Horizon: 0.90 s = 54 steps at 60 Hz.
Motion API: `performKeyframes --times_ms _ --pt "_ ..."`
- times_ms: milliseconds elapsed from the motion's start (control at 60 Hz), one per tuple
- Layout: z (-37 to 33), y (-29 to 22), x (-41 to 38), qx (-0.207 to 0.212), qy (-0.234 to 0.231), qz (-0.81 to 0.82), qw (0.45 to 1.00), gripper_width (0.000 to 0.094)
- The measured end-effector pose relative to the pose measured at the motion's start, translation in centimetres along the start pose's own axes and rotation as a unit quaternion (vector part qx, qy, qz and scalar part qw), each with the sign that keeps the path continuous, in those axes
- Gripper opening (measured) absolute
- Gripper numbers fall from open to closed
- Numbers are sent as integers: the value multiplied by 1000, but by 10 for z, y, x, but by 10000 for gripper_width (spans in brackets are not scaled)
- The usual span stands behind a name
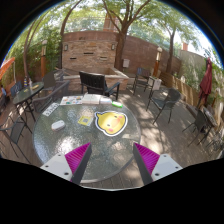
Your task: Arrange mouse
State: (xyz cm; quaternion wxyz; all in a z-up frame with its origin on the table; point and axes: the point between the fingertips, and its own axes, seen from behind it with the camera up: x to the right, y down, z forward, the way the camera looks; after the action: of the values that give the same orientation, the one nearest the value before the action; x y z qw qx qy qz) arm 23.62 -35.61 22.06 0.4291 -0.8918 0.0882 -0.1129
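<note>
A yellow, rounded mouse mat (pixel 111 122) lies on the round glass table (pixel 70 145), beyond my fingers and roughly midway between them. A small pale object (pixel 108 119) rests on the mat; it looks like the mouse, but its shape is too small to be sure. My gripper (pixel 112 158) is open and empty, held above the near part of the table. Its magenta pads stand wide apart, with the left fingertip (pixel 80 154) and the right fingertip (pixel 146 154) over bare glass.
A small white item (pixel 57 124) lies left of the mat. Flat papers (pixel 85 99) and a green item (pixel 117 104) lie at the table's far side. Dark metal chairs (pixel 99 83) (pixel 165 101) ring the table. A brick wall (pixel 90 48) and trees stand behind.
</note>
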Motion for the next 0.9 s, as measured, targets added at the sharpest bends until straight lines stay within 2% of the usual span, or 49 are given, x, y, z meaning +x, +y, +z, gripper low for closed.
performKeyframes --times_ms 250,400,500,717,800,900 --pt "19 33 -40 -33 -19 -6 999 852" --pt "34 70 -108 -63 -60 -33 996 856" --pt "68 90 -168 -65 -98 -49 992 859" --pt "153 66 -298 -26 -151 -70 986 869" --pt "195 52 -332 -15 -149 -65 987 859" --pt "236 39 -359 -23 -151 -38 987 857"
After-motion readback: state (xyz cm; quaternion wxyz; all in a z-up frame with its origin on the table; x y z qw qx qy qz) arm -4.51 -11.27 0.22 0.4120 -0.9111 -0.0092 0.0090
